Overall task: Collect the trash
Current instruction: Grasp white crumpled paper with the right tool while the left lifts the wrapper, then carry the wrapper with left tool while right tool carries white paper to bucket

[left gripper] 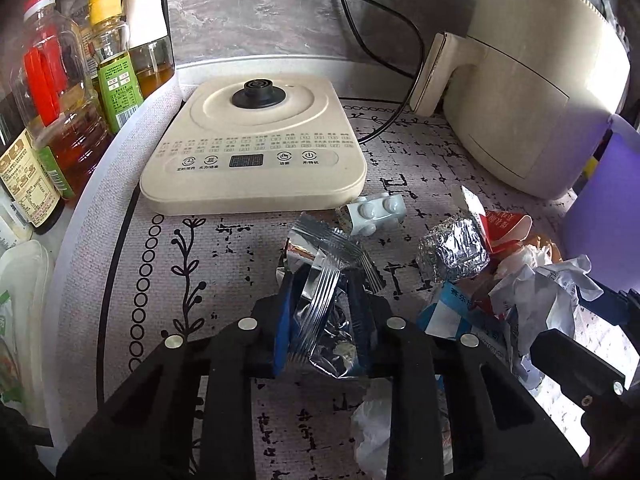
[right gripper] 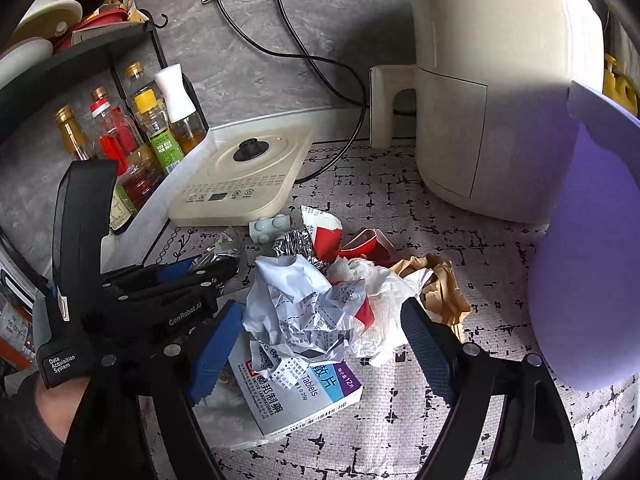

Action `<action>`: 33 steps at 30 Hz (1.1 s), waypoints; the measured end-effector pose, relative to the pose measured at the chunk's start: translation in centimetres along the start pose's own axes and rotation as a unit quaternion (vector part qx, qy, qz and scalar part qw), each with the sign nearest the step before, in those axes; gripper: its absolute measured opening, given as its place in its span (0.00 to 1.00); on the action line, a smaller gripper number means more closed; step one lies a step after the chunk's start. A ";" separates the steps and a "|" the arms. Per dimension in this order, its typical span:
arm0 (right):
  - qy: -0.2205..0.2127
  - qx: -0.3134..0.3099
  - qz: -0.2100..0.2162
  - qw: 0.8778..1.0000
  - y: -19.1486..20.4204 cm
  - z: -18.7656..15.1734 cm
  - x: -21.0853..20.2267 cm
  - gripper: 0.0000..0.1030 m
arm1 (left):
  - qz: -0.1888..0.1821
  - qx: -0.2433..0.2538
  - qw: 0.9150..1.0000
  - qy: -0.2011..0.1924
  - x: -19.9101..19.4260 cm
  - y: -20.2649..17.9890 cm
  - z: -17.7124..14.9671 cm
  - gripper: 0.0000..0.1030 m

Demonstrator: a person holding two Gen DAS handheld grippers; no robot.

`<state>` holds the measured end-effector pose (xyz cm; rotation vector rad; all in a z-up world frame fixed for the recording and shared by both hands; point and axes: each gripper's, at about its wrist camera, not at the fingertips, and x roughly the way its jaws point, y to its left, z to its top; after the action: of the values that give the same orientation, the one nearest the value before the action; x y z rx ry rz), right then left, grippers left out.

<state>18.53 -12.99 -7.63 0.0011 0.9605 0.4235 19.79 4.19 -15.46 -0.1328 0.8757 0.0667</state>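
A pile of trash lies on the patterned mat. My left gripper is shut on a silver foil wrapper, which sticks up between its blue pads; the same gripper appears from the side in the right wrist view. My right gripper stands open astride a crumpled white paper, its pads close to the paper's sides. Under the paper lies a tablet box. Nearby are a foil ball, a torn red and white carton, brown paper and a grey toy brick.
A cream kettle base sits behind the pile, an air fryer at the back right, and oil bottles along the left. A purple container stands close on the right. Black cords run along the wall.
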 end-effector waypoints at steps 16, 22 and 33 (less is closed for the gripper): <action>-0.037 0.002 0.023 0.999 0.2 0.1 -3.8 0.34 | 0.020 -0.003 0.998 -0.052 -5.3 -0.9 0.5 0.13; -0.074 0.007 0.029 0.997 0.2 0.5 -7.1 0.34 | 0.025 0.010 0.996 -0.082 -8.3 -2.1 0.8 0.13; -0.135 0.024 0.007 0.991 -0.6 0.9 -12.7 0.34 | 0.004 0.037 0.991 -0.128 -12.6 -4.4 2.1 0.13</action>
<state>13.16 -17.86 2.86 0.1056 0.7038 0.4020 13.89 0.06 -4.04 -0.0502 0.6214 0.0581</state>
